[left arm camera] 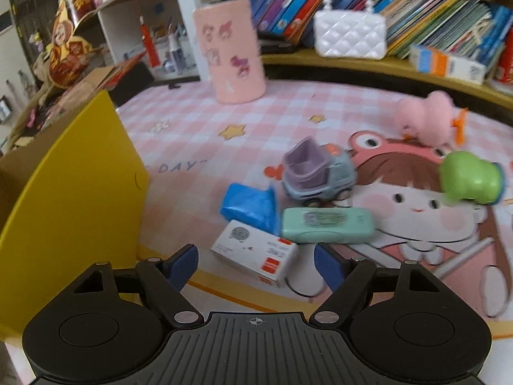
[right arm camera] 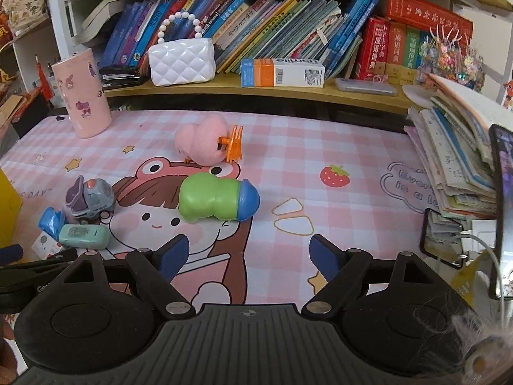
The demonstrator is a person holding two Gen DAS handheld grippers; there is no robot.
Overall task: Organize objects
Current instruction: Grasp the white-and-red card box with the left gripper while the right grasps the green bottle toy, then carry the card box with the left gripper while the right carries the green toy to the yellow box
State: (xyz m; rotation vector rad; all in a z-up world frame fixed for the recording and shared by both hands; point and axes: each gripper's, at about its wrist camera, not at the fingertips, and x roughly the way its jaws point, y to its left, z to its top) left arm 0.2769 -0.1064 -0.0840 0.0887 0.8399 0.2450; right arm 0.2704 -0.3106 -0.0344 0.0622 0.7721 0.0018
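Observation:
On a pink checked mat lie several small items. My left gripper (left arm camera: 256,258) stands open just short of a white card box (left arm camera: 255,252), nothing between its pads. Behind the box are a blue plastic pack (left arm camera: 248,207), a mint green case (left arm camera: 327,226) and a purple-and-grey toy truck (left arm camera: 317,171). My right gripper (right arm camera: 248,250) is open over the mat, a little short of a green and blue squishy toy (right arm camera: 218,199). Beyond that toy lies a pink fluffy clip with an orange claw (right arm camera: 205,144). The truck (right arm camera: 89,197) and mint case (right arm camera: 85,235) sit at the left of the right wrist view.
A yellow box wall (left arm camera: 73,199) rises at the mat's left edge. A pink cup (left arm camera: 232,51) and a white quilted purse (right arm camera: 181,61) stand at the back by a shelf of books. A stack of books and papers (right arm camera: 455,160) crowds the right side.

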